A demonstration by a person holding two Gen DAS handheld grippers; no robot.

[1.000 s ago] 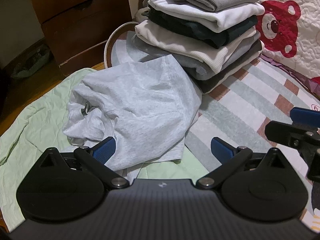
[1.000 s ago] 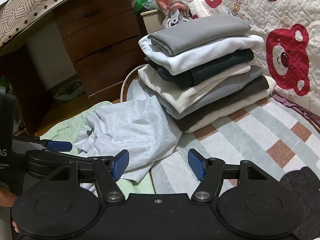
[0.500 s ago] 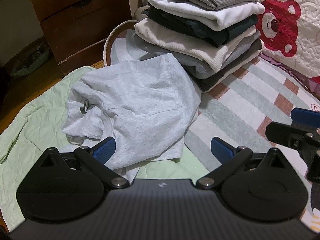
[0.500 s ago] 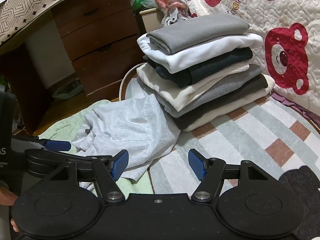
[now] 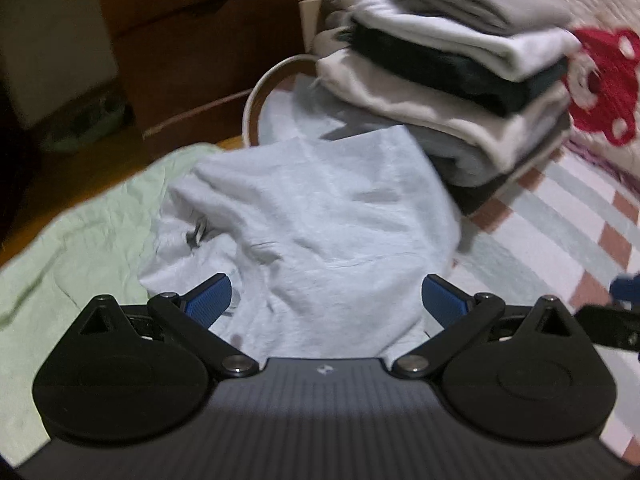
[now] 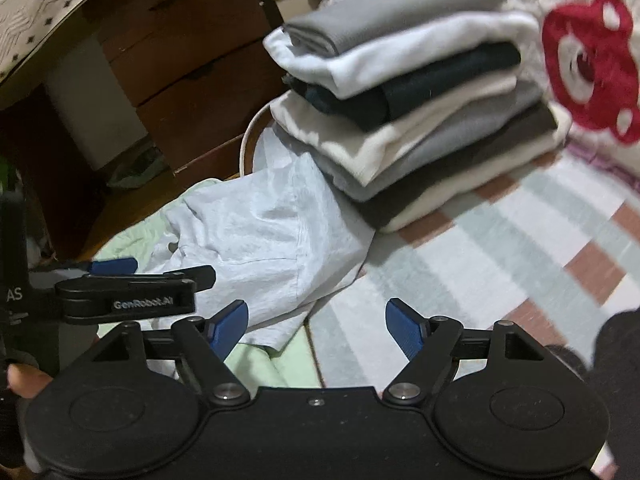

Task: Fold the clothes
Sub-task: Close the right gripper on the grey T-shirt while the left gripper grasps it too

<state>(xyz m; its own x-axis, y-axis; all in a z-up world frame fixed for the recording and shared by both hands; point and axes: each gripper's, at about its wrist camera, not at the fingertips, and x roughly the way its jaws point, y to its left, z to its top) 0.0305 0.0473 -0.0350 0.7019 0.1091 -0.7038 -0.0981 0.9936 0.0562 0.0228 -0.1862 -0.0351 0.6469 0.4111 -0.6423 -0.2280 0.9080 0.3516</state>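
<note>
A crumpled light grey garment (image 5: 316, 220) lies on a pale green cloth (image 5: 80, 232), right in front of my open, empty left gripper (image 5: 326, 302). It also shows in the right wrist view (image 6: 264, 236). My right gripper (image 6: 316, 324) is open and empty, just off the garment's near right edge. A tall stack of folded clothes (image 5: 452, 72) stands behind the garment; it also shows in the right wrist view (image 6: 408, 112). The left gripper (image 6: 120, 280) shows at the left of the right wrist view.
A striped, checked bed cover (image 6: 500, 248) spreads to the right. A red bear quilt (image 6: 588, 64) rises behind the stack. A brown wooden drawer unit (image 5: 200, 48) stands at the back left, with a round basket rim (image 5: 260, 96) beside the stack.
Both grippers have moved forward toward the crumpled garment and the stack. The current frames are motion-blurred. Both stay open.
</note>
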